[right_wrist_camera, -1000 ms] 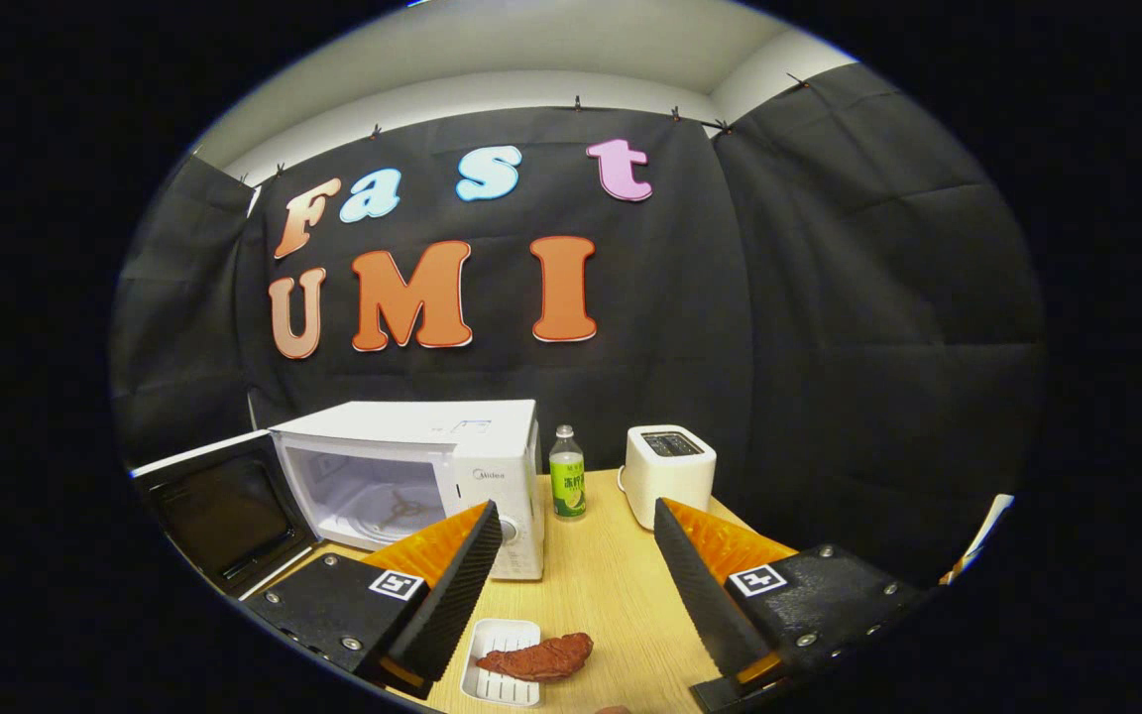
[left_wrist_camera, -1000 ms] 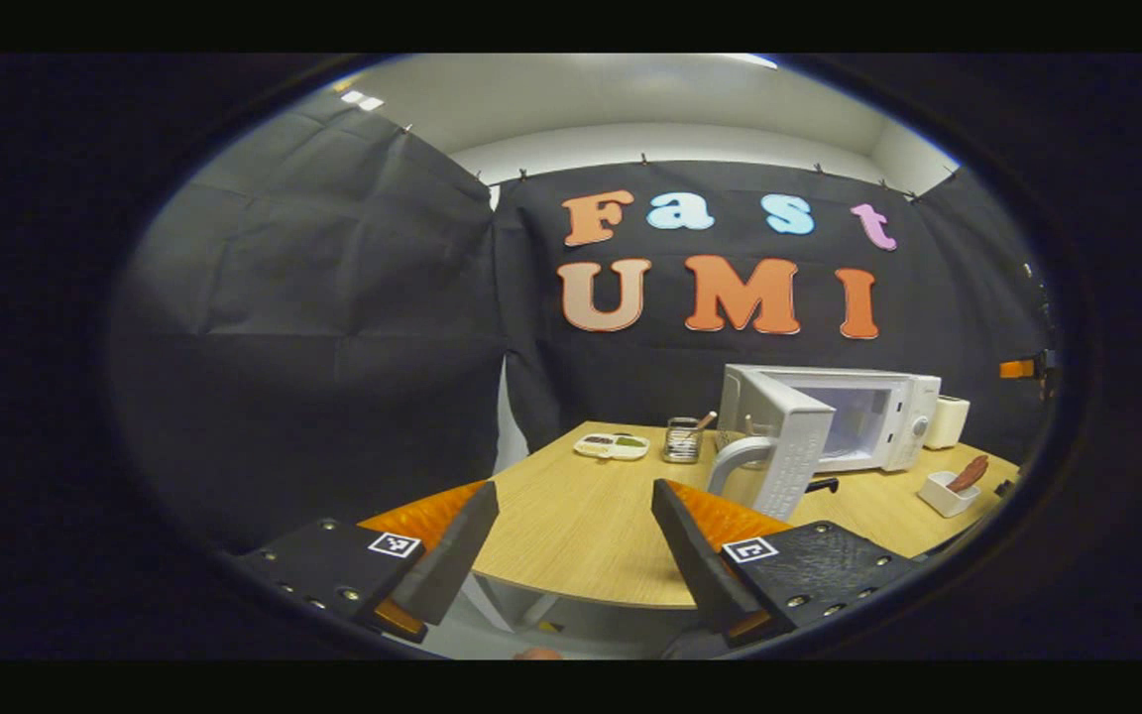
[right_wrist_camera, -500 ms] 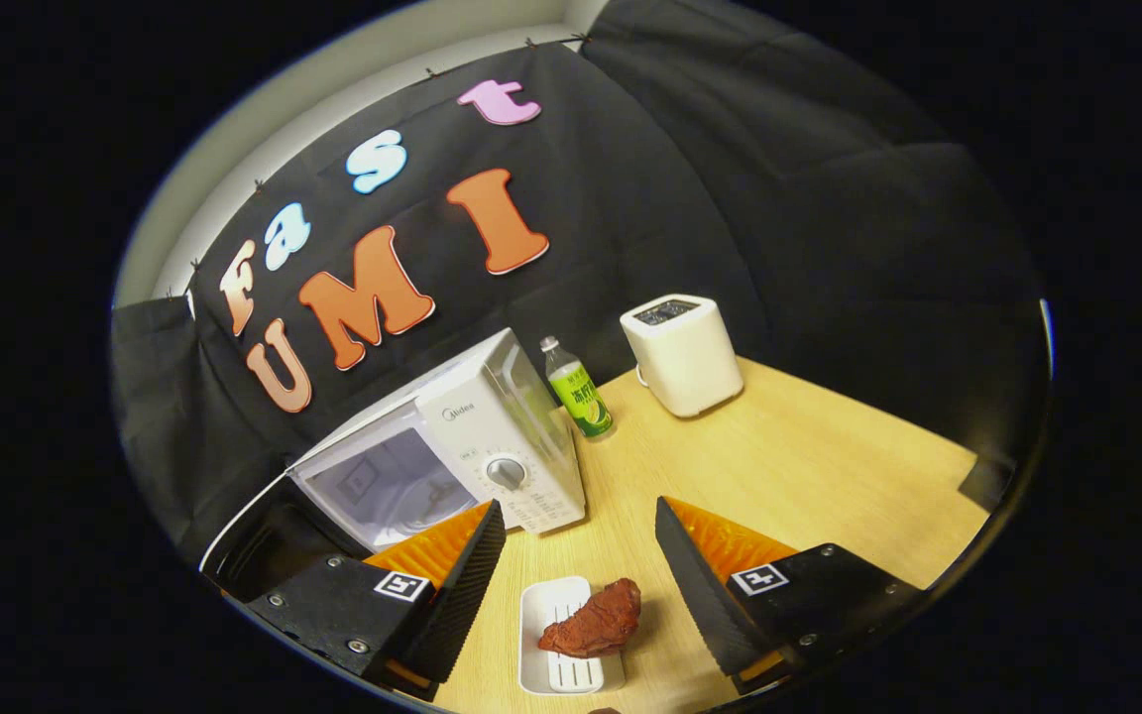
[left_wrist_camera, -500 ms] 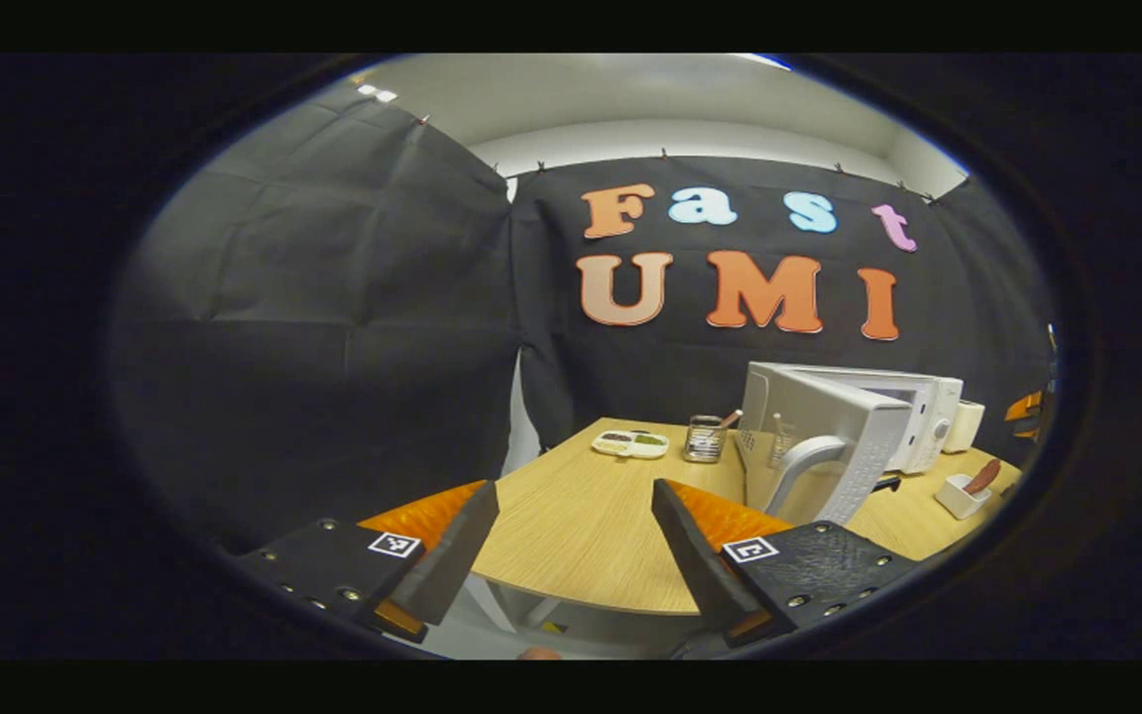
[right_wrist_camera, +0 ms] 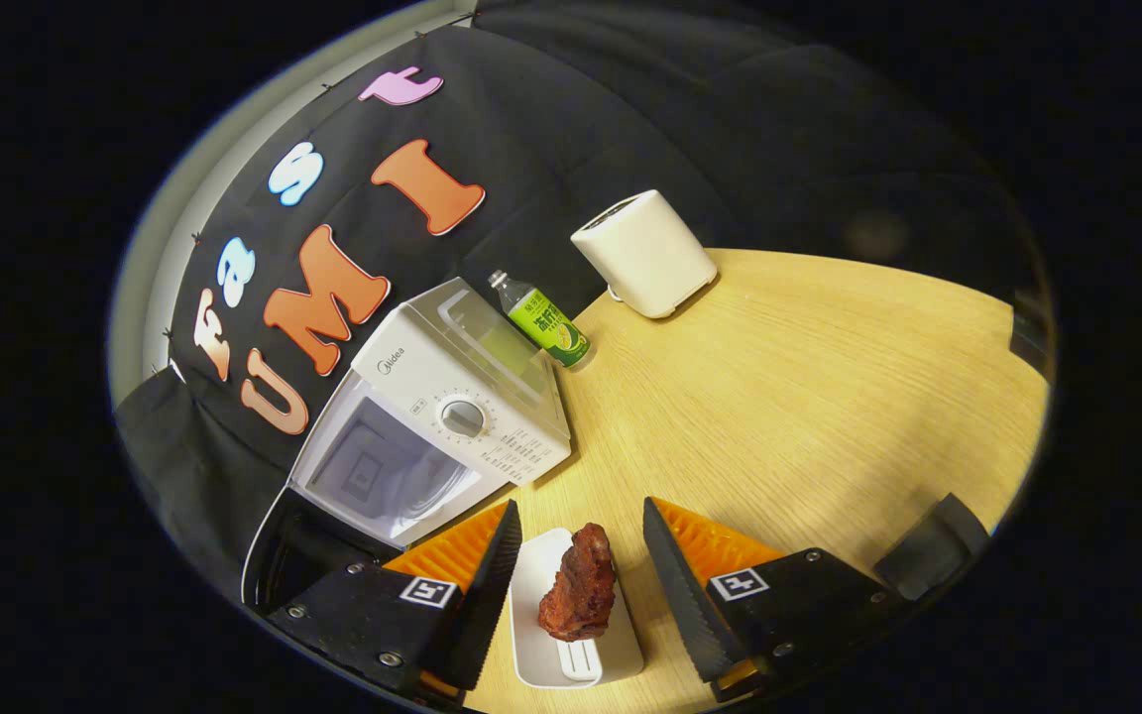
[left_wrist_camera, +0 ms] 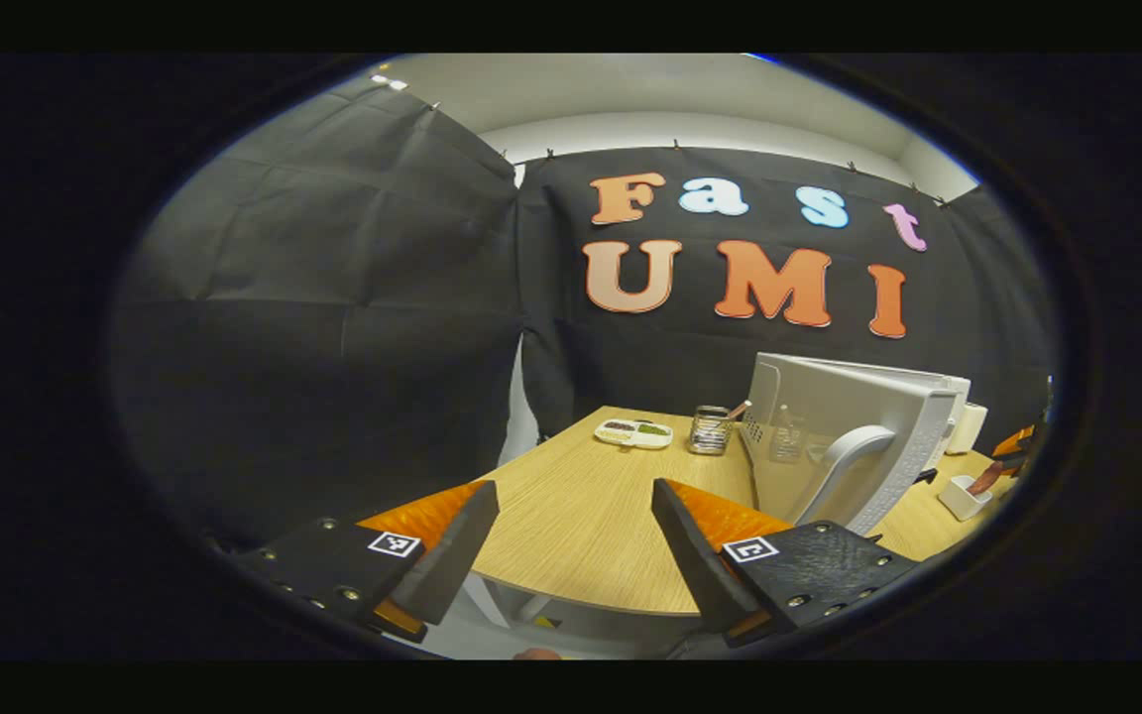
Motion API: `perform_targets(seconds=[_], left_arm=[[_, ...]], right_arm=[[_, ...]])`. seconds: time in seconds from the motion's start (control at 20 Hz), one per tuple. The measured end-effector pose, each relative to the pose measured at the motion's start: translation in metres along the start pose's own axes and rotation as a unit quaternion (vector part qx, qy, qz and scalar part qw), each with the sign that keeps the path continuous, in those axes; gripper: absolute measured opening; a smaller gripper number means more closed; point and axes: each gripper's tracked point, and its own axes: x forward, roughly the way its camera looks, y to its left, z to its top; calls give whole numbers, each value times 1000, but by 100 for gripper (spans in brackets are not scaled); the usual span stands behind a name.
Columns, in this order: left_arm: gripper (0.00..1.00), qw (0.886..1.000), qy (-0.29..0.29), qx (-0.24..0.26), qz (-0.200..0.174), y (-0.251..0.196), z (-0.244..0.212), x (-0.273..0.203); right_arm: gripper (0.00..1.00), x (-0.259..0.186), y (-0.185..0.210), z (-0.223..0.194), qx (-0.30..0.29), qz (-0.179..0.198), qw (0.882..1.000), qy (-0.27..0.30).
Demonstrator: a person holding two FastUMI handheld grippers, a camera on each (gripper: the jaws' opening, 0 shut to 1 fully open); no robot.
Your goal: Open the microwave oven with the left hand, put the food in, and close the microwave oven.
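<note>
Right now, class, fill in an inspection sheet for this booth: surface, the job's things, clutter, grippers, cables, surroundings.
Surface: wooden table, mostly bare.
Job's things: microwave oven with door open; food lying on a white tray near the table's edge.
Clutter: green bottle, white toaster, glass holder, small dish.
Grippers: left gripper open, holding nothing; right gripper open, jaws either side of the food, not gripping.
Cables: nothing seen.
Surroundings: black cloth wall.

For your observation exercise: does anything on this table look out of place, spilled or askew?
Nothing is spilled or damaged. The meat overhangs the rim of its small white tray, and the microwave door stands open, as the task requires.
</note>
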Motion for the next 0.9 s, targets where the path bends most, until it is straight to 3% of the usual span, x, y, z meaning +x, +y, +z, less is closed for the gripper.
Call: perform_targets(seconds=[0.2, 0.25, 0.4, 0.6, 0.9], left_arm=[[94, 1000, -2, 6, -4, -3, 4, 6], [94, 1000, -2, 7, -6, -4, 5, 8], [94, 1000, -10, 14, -10, -5, 12, 13], [93, 999, -22, 14, -23, -12, 22, 19], [93, 999, -21, 16, -31, -18, 25, 26]], right_arm=[[59, 5, -2, -5, 0, -4, 1000, 2], [33, 7, -7, -5, 2, -11, 1000, 0], [14, 6, -5, -3, 42, 3, 999, 1], [5, 0, 4, 2, 53, 11, 999, -3], [3, -16, 26, 36, 55, 25, 997, -49]])
